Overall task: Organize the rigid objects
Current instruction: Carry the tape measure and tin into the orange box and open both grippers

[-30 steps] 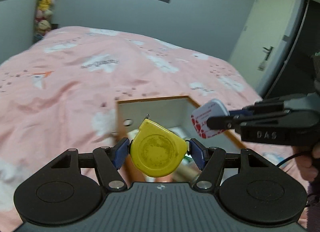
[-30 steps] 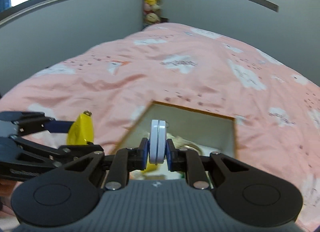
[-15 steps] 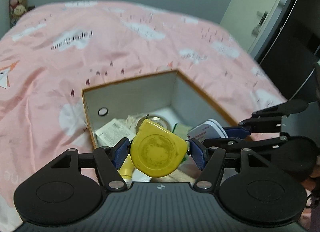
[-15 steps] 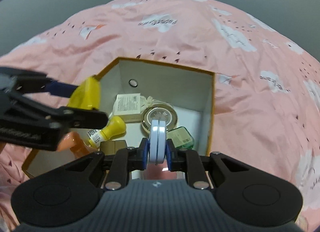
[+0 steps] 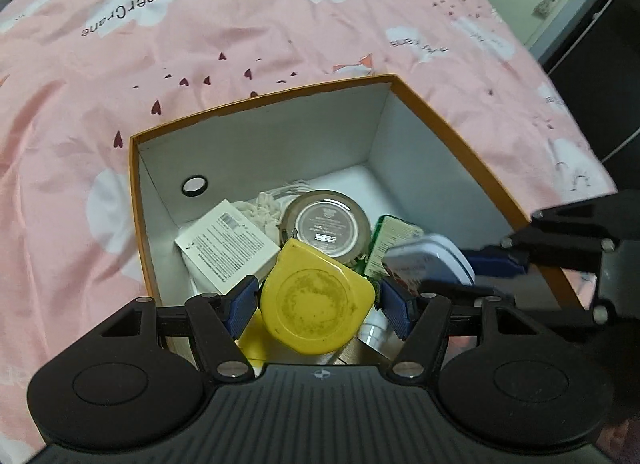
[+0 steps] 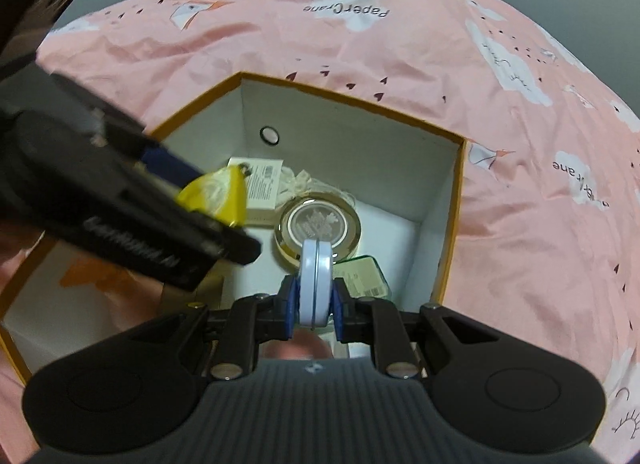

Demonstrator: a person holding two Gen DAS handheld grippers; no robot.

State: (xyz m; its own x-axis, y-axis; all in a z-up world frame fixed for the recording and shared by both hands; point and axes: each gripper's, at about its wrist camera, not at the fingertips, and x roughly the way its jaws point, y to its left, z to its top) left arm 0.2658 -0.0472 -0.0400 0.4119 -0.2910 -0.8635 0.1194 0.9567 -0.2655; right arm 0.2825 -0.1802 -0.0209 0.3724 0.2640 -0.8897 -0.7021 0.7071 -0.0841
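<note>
Placing step: left tool (image 5: pixel 318 300) clenches a yellow plastic tape measure (image 5: pixel 316 304), right tool (image 6: pixel 316 300) a pale-blue flat tin (image 6: pixel 316 284), over the orange-rimmed cardboard box (image 5: pixel 256 102) mid-frame; next, lower and release.

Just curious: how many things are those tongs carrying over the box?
2: a yellow tape measure in the left tongs, a flat white tin in the right tongs.

Dim indoor light, fisheye bending at the edges, slight motion blur.
</note>
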